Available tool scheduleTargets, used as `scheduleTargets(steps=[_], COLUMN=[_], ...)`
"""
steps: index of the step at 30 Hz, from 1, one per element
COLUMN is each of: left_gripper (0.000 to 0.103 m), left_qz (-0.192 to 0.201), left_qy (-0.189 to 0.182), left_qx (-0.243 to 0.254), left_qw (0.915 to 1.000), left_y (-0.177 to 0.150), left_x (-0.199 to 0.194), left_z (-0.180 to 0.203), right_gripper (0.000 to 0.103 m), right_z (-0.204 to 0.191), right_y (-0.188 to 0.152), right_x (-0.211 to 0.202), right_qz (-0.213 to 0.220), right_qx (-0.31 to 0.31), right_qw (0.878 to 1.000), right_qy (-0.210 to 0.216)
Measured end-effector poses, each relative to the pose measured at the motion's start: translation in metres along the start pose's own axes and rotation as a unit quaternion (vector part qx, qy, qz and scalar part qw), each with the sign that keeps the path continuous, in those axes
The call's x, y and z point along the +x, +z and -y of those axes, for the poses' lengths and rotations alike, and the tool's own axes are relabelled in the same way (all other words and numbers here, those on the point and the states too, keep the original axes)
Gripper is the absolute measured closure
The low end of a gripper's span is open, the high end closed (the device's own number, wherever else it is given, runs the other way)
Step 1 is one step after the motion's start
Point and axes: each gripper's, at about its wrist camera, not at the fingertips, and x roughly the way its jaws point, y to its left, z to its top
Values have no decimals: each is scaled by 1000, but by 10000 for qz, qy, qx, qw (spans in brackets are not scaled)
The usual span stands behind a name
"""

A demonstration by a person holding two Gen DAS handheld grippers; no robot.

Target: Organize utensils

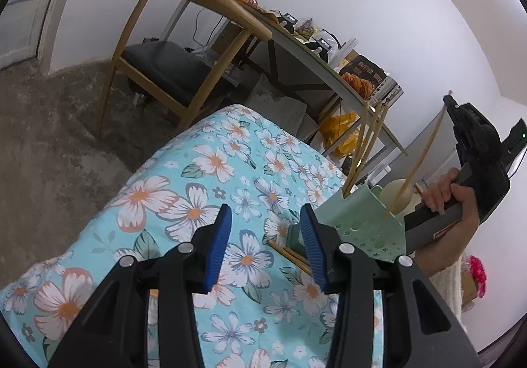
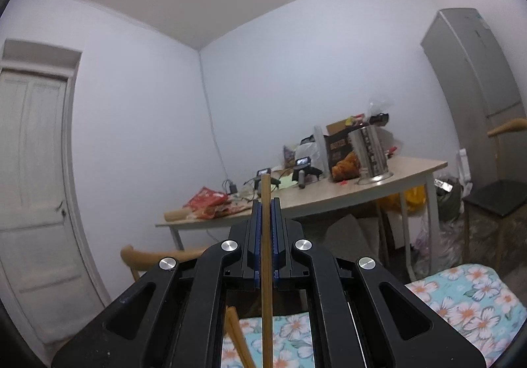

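My left gripper [image 1: 266,208] hangs open over the floral tablecloth [image 1: 204,170], nothing between its blue pads. Two loose chopsticks [image 1: 290,252] lie on the cloth beside its right finger. A pale green utensil holder [image 1: 369,233] stands just right of it, with several chopsticks [image 1: 362,144] and a white spoon [image 1: 398,193] upright inside. A hand [image 1: 461,196] carries my right gripper [image 1: 449,101] above the holder. It is shut on a single chopstick [image 1: 415,170] that slants down with its lower end in the holder. In the right wrist view the pads [image 2: 276,229] clamp this chopstick [image 2: 266,269].
A wooden chair with a dark seat [image 1: 171,71] stands beyond the cloth's far edge. A cluttered side table [image 2: 329,193] holds bags, a metal canister [image 2: 372,150] and electronics. A grey fridge [image 2: 474,71] is at the right, a door [image 2: 33,170] at the left.
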Motion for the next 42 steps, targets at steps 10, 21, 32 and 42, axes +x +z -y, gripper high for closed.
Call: scheduleTargets(steps=[10, 21, 32, 42], left_gripper=[62, 62, 61, 62], left_qz=[48, 64, -448, -1455], left_qy=[65, 105, 96, -216], left_qx=[80, 0, 204, -163], left_qw=[9999, 9999, 9987, 9890], left_y=[0, 0, -12, -34], left_x=[-1, -1, 24, 88], left_z=[3, 1, 11, 13], right_gripper=[99, 99, 47, 45], right_z=[-16, -21, -16, 68], right_y=[-12, -48, -60, -40], right_x=[14, -22, -74, -166], right_qz=[72, -809, -1750, -1212], right_qx=[-634, -1452, -1928, -781], right_qw=[9972, 9861, 9641, 9892], right_qy=[-387, 38, 521, -248])
